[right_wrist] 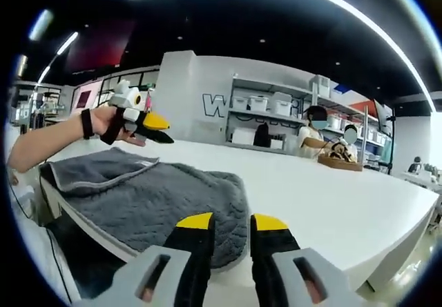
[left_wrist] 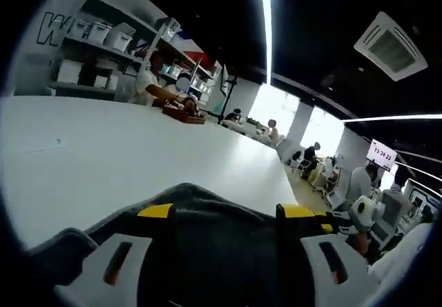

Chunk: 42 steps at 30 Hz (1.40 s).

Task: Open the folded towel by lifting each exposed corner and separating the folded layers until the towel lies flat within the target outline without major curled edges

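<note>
A dark grey towel (right_wrist: 166,200) lies on the white table (right_wrist: 331,196) near its corner, with a folded layer (right_wrist: 93,172) resting on its left part. At the towel's near edge my right gripper (right_wrist: 233,228) stands open by a narrow gap, and nothing is pinched between its yellow tips. A hand holds my left gripper (right_wrist: 157,129) a little above the towel's far left side. In the left gripper view that gripper (left_wrist: 226,212) is open wide, and the towel (left_wrist: 214,245) bulges between its jaws. The right gripper (left_wrist: 338,221) pokes in there from the right.
People sit at the table's far end by a brown tray (right_wrist: 340,162). Shelves with white boxes (right_wrist: 266,103) line the back wall. The table edge (right_wrist: 48,196) drops off just left of the towel. More people sit at desks (left_wrist: 311,159) beyond.
</note>
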{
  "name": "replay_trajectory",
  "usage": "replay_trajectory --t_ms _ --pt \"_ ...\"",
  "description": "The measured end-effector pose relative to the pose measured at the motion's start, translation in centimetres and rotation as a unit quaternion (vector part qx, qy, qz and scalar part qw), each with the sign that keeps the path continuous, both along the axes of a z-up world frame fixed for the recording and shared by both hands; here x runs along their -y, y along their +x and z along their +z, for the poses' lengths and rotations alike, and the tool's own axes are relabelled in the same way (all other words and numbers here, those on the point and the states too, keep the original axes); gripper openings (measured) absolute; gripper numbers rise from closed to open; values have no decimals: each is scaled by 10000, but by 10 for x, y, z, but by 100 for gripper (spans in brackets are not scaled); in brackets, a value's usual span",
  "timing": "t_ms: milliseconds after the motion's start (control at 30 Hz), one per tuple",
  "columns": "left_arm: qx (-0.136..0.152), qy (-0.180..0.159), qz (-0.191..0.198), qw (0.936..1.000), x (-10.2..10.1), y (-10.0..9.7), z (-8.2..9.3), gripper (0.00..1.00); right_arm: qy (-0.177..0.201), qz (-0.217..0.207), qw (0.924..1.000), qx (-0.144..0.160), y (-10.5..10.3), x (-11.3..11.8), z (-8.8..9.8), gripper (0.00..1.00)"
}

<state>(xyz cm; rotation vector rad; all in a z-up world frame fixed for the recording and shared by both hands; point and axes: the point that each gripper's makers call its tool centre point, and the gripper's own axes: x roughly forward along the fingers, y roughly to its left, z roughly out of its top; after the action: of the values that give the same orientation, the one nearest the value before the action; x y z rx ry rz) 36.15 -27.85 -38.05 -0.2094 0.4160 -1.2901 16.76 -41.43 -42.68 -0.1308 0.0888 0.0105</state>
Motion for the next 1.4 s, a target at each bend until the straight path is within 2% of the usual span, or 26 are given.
replay_trajectory --t_ms 233,333,533,700,833,900,1033,1167,1233,1400 --pt "227 77 -70 9997 -7 -15 3 59 -109 289 9995 113 4 -14 8 13" --pt "294 66 -149 9994 -9 -21 6 59 -95 432 9990 89 5 -20 7 14" --pt "422 41 -184 9989 -18 -33 10 59 -25 808 9964 239 5 -34 17 14" --pt "566 -46 -242 9981 -24 -46 16 59 -17 950 9952 242 5 -43 18 14" --pt "676 42 -223 9975 -28 -51 16 59 -77 1099 9935 270 4 -51 22 15" --pt "765 -4 -234 9968 -30 -55 18 60 24 1220 9919 343 3 -55 26 15" --pt "728 -67 -263 9970 -32 -59 18 60 95 1329 9904 376 3 -59 29 18" --pt "982 -145 -297 9946 -40 -78 24 61 176 1456 9882 448 3 -64 34 18" --pt "950 -287 -392 9943 -43 -89 29 61 104 1386 9891 476 3 -63 35 18" --pt "1090 -341 -365 9928 -51 -97 31 61 112 1471 9879 485 3 -68 39 18"
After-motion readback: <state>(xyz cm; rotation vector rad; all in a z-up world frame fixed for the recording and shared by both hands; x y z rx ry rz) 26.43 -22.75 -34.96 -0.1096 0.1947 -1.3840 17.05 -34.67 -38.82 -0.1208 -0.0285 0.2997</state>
